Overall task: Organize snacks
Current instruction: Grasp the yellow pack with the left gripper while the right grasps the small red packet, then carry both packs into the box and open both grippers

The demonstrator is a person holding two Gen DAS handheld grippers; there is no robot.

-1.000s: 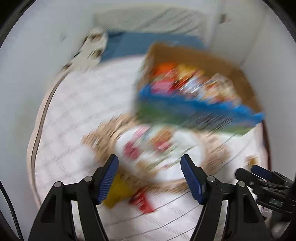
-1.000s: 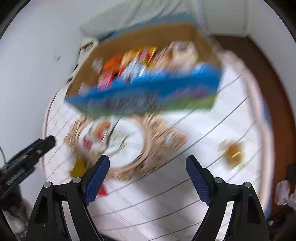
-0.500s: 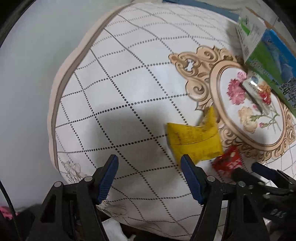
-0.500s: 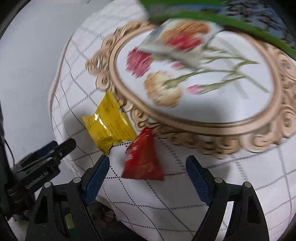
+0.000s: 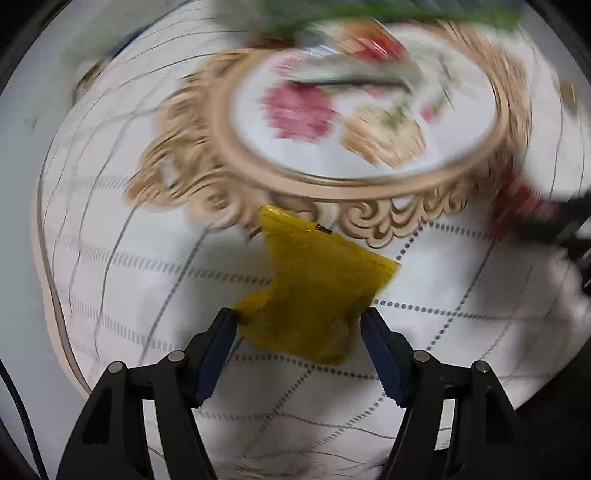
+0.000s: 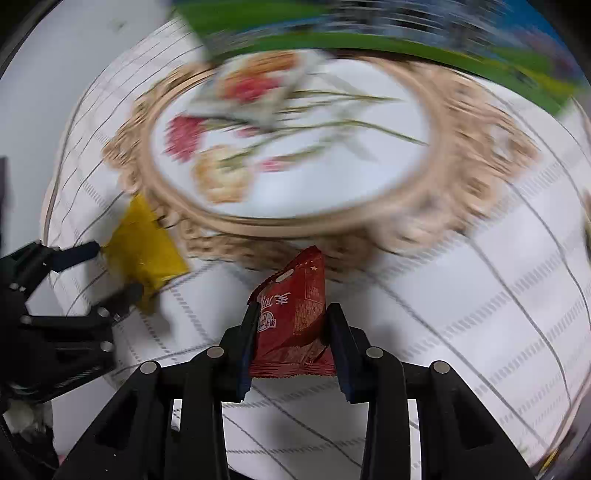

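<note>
A yellow snack packet (image 5: 317, 288) lies on the white quilted cover (image 5: 461, 332), just below its gold oval ornament. My left gripper (image 5: 298, 321) points down over it, open, one finger at each side edge of the packet. To its right, a red snack packet (image 6: 295, 314) stands between the pads of my right gripper (image 6: 293, 310), whose jaws are closing and press on both its sides. The right wrist view also shows the yellow packet (image 6: 144, 251) with the left gripper (image 6: 116, 269) around it. In the left wrist view the red packet (image 5: 517, 210) is only a blur at the right edge.
A blue and green snack box (image 6: 369, 33) stands blurred at the far side. A white packet with a printed picture (image 6: 258, 81) lies on the flower print inside the oval. The cover's rounded edge (image 5: 55, 295) drops off at the left and in front.
Both grippers have come down close to the cover. The left now straddles the yellow packet at the same width. The right jaws have closed from wide onto the red packet.
</note>
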